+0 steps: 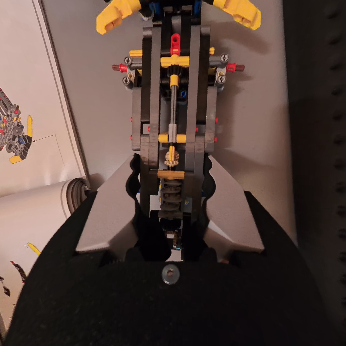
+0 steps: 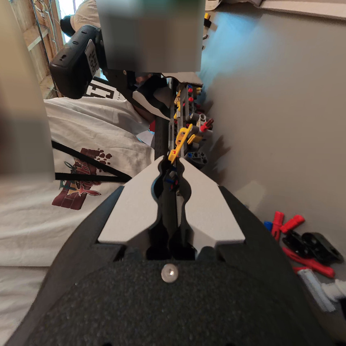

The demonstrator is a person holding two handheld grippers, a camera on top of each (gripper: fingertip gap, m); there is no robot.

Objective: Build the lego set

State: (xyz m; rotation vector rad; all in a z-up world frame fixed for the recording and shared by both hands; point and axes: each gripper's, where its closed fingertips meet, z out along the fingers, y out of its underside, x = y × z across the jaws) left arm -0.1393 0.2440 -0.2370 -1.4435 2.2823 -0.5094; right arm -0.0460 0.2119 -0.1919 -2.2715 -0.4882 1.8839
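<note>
A long Lego Technic model (image 1: 174, 104) of dark grey beams, with a central axle, yellow connectors, a spring and two yellow curved panels (image 1: 116, 16) at its far end, hangs between both grippers above the grey table. My left gripper (image 1: 171, 162) is shut on the model's near end, fingers pressing both side beams. In the right wrist view the model (image 2: 182, 119) runs away edge-on. My right gripper (image 2: 170, 161) is shut on its other end, by a yellow piece (image 2: 173, 154). The left gripper (image 2: 149, 99) shows at the model's far end.
An open instruction booklet (image 1: 37, 112) lies left of the model on the grey table (image 1: 252, 112). Loose red and black pieces (image 2: 303, 243) lie at the right. A person in a white printed T-shirt (image 2: 93, 131) is close on the left of the right wrist view. Some 12 centimetres of space lies between my two pairs of fingers.
</note>
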